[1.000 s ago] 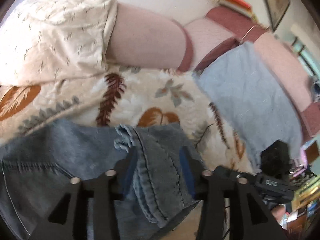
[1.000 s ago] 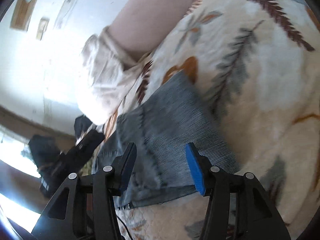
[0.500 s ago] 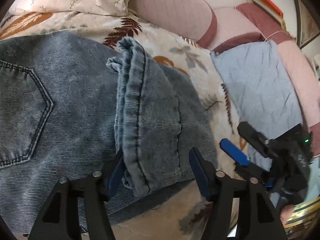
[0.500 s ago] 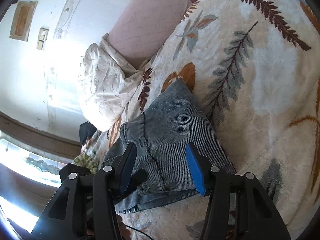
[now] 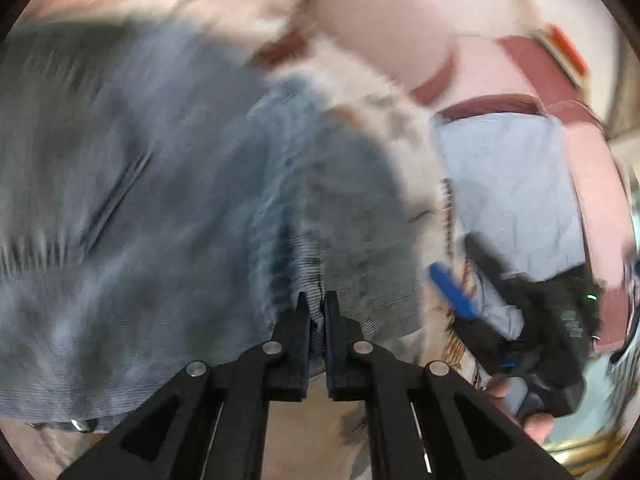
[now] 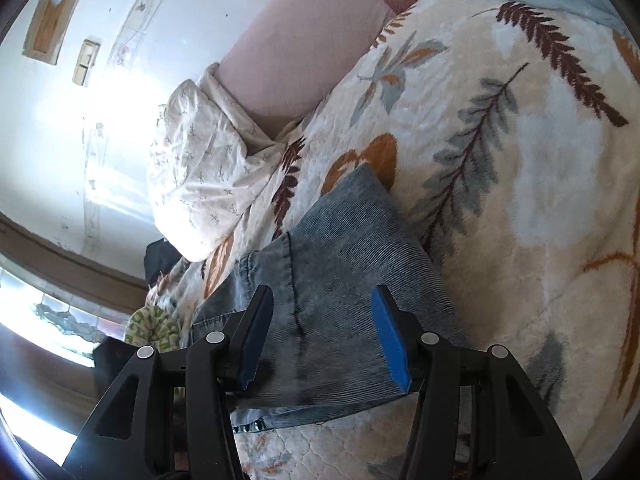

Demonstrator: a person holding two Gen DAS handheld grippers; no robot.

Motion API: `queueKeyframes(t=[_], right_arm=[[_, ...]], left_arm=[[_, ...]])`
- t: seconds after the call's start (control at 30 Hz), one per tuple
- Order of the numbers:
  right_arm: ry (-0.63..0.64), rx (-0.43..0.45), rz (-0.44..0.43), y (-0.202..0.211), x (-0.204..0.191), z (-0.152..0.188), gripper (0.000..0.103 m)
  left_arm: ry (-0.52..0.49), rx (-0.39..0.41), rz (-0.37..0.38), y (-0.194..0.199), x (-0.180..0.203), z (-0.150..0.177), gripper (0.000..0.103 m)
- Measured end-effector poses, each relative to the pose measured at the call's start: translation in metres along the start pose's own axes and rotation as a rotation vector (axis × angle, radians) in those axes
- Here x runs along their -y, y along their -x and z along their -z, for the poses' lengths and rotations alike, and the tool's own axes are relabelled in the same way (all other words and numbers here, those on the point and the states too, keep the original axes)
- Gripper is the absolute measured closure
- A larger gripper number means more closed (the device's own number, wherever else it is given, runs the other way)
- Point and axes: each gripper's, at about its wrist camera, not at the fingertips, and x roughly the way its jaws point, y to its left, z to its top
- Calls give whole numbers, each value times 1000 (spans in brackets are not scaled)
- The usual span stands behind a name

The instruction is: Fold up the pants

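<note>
The jeans lie spread on the bed, on top of the leaf-patterned blanket, with one leg end doubled back over the rest. The left hand-held gripper has just been closing: half a second ago its jaws stood wide on either side of the folded leg, and now they are pinched together with a ridge of denim caught between them, close to the near edge of the jeans. The left view is smeared with motion, so exactly how many layers it has is hard to tell. The right hand-held gripper has not changed; it hovers half open over the right end of the jeans, its blue pads straddling the cloth without pressing on it. A pale blue cloth lies beyond the jeans, towards the pink cushions. I judge the left side is now ready to lift or drag the leg, while the right side has yet to take hold for the next fold.
</note>
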Motion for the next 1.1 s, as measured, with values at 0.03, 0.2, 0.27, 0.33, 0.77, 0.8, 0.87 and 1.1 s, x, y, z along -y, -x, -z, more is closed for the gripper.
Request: queueKeyframes(t=[0.03, 0.2, 0.27, 0.33, 0.77, 0.8, 0.87, 1.1], right_arm=[[11, -4, 5, -3, -3, 1, 52], [74, -19, -1, -16, -24, 2, 52], [107, -25, 1, -25, -34, 4, 52], [151, -44, -1, -38, -46, 6, 52], [266, -167, 179, -143, -61, 14, 62], [333, -171, 226, -145, -70, 18, 62], [404, -160, 282, -147, -79, 28, 60], [369, -121, 193, -119, -86, 33, 51]], left_arm=[[21, -4, 42, 0, -8, 3, 96], [-41, 22, 49, 24, -14, 14, 39], [-75, 87, 35, 47, -20, 22, 36], [-159, 161, -4, 76, -26, 34, 36], [-119, 459, -379, 196, -113, 51, 37], [-82, 446, -395, 195, -118, 49, 37], [-10, 426, -419, 194, -128, 48, 37], [113, 490, -484, 240, -162, 65, 37]])
